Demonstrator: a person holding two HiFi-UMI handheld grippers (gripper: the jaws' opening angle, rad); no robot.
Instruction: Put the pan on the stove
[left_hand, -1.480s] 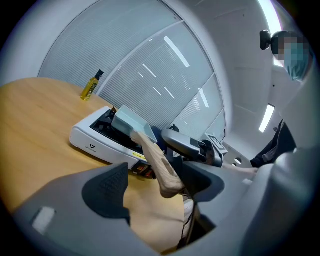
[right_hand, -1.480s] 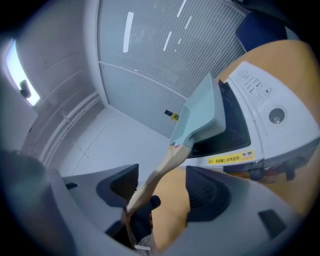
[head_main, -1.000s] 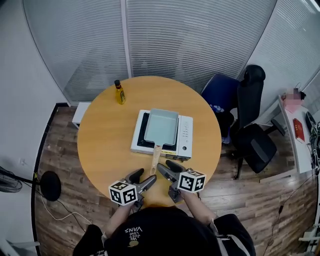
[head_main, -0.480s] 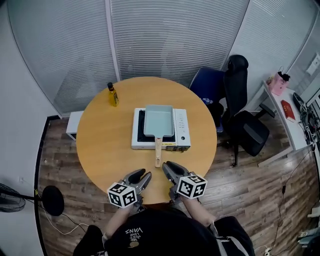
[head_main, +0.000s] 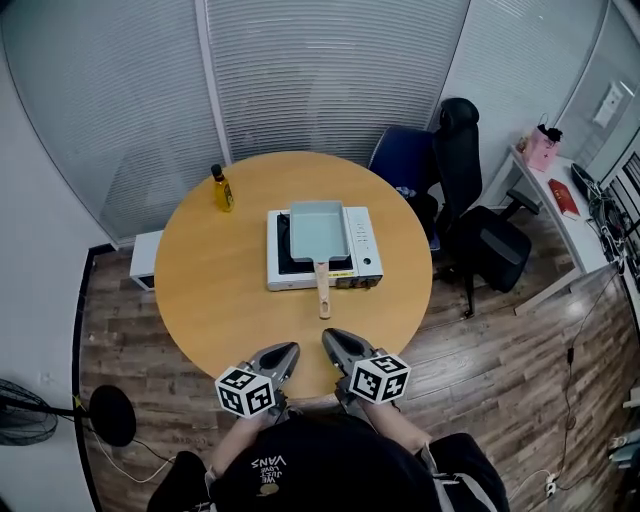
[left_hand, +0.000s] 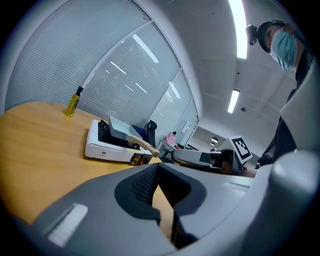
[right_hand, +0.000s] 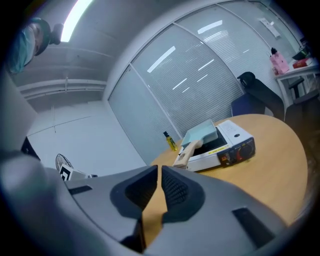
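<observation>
A pale blue rectangular pan (head_main: 319, 229) lies on the white portable stove (head_main: 364, 255), its wooden handle (head_main: 323, 290) pointing toward me. Both grippers hover over the near edge of the round wooden table (head_main: 220, 290), well short of the handle. My left gripper (head_main: 290, 350) is shut and empty, its tips meeting in the left gripper view (left_hand: 157, 166). My right gripper (head_main: 330, 338) is closing, its jaws almost together with nothing between them (right_hand: 159, 169). The pan (left_hand: 120, 128) and stove (left_hand: 102, 148) show ahead in the left gripper view; the right gripper view shows the pan (right_hand: 202, 133) too.
A yellow bottle (head_main: 221, 188) stands at the table's far left. A blue chair (head_main: 405, 160) and a black office chair (head_main: 480, 230) stand to the right of the table. A desk with small items (head_main: 560, 190) is at the far right, glass partitions behind.
Both grippers drew back from the pan handle toward the table's near edge and their jaws closed from wide open. The pan stayed on the stove.
</observation>
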